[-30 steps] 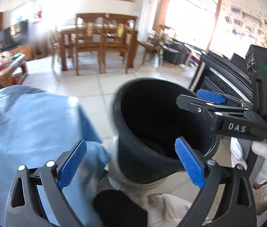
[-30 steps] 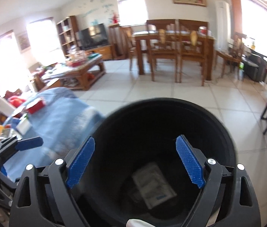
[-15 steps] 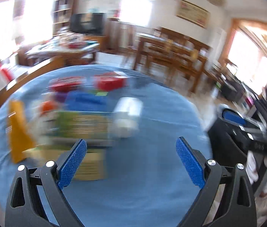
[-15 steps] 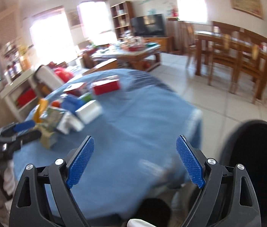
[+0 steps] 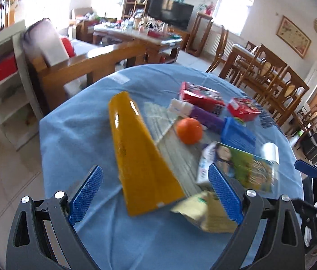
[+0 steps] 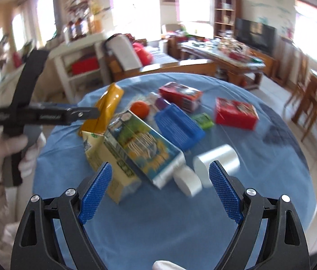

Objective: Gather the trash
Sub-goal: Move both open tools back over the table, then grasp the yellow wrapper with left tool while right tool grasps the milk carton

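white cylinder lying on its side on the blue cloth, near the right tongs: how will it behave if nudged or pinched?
The white cylinder lies on its side on the blue tablecloth, so a nudge across its axis will probably roll it. Its round, smooth-looking wall may slip between the pads unless pinched across the middle. It looks like a light roll, though blur hides what it is.

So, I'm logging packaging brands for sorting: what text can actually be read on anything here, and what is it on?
No text reads clearly.
Tall yellow foil bag: dark print, blurred.
Pale yellow drink carton: green logo and code square, unreadable.
Green-and-yellow picture box: lettering too blurred.
Two red boxes: print illegible.
Left gripper handle, in the right wrist view: pale lettering, smeared.
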`<state>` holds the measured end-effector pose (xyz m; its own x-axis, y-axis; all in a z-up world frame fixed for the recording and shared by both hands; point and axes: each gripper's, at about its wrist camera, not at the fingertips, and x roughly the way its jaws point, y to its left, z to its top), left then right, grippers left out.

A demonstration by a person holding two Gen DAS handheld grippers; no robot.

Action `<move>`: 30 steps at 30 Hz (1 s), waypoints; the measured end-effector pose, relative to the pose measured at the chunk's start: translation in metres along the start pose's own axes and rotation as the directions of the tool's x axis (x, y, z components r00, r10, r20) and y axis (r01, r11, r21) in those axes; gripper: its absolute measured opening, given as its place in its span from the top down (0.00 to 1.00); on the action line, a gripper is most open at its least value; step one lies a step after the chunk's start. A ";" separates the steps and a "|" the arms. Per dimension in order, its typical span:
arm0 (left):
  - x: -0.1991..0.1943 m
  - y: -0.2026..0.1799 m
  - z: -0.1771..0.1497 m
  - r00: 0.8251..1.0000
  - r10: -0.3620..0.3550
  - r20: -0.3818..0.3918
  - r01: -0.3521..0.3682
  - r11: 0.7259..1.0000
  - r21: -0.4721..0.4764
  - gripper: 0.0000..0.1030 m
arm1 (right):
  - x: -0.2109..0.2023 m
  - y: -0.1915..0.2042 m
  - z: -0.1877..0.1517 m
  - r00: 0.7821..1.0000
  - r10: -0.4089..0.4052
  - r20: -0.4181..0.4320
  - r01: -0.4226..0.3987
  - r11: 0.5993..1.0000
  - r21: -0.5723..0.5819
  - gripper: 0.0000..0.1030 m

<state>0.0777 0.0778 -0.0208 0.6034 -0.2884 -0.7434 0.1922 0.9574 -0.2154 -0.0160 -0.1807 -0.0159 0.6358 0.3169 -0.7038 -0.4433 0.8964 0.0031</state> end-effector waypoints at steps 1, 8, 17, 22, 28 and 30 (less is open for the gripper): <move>0.002 0.003 0.002 1.000 0.000 -0.009 0.000 1.000 -0.004 0.09 | 0.005 0.002 0.004 1.000 0.005 -0.010 -0.006 1.000 -0.022 0.16; 0.025 0.012 0.014 0.997 0.017 -0.069 -0.016 1.000 0.002 0.10 | 0.044 0.009 0.023 0.995 0.007 -0.103 -0.023 0.988 -0.153 0.16; 0.034 0.010 0.018 0.996 0.011 -0.092 -0.010 1.000 0.010 0.10 | 0.068 0.005 0.024 0.985 0.043 -0.167 -0.074 0.981 -0.178 0.30; 0.035 0.007 0.016 0.995 0.022 -0.093 -0.019 1.000 0.025 0.10 | 0.078 0.006 0.024 0.981 0.049 -0.187 -0.083 0.980 -0.178 0.39; 0.028 0.018 0.017 0.997 0.035 -0.070 -0.034 0.999 0.006 0.51 | 0.077 0.005 0.018 0.982 0.077 -0.175 -0.102 0.985 -0.140 0.48; 0.026 0.025 0.018 0.998 0.014 -0.066 -0.015 1.000 -0.007 0.56 | 0.073 0.004 0.017 0.983 0.091 -0.162 -0.111 0.987 -0.116 0.49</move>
<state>0.1120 0.0937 -0.0346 0.5535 -0.2731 -0.7868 0.1775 0.9617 -0.2089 0.0394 -0.1482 -0.0553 0.4818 0.3431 -0.8064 -0.5812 0.8138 -0.0011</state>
